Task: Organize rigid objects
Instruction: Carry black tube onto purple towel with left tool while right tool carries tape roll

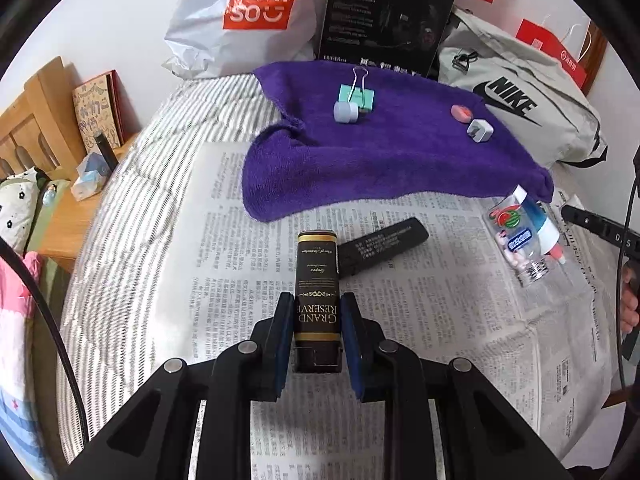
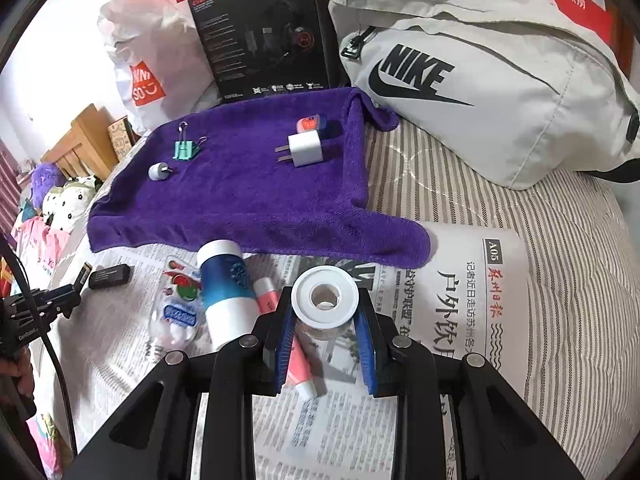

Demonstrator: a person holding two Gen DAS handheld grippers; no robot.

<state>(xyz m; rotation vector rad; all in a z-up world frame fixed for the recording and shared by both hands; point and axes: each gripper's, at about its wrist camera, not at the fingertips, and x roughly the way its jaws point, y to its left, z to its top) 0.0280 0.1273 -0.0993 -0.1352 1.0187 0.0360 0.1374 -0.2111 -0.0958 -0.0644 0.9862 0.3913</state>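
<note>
While the left gripper [image 1: 316, 320] pinches a dark box [image 1: 317, 280] marked "GRAND RESERVE" (upside down) between its pads, the right gripper [image 2: 325, 316] squeezes a white roll [image 2: 323, 296] above the newspaper [image 2: 460, 280]. Behind sit a "NIKE" bag [image 2: 480, 80] and a "HECATE" carton [image 2: 260, 28].

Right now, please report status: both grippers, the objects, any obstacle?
Left gripper shut on dark Grand Reserve box. Right gripper shut on white tape roll. Purple towel ahead holds four small items, free space between. Nothing blocking.
</note>
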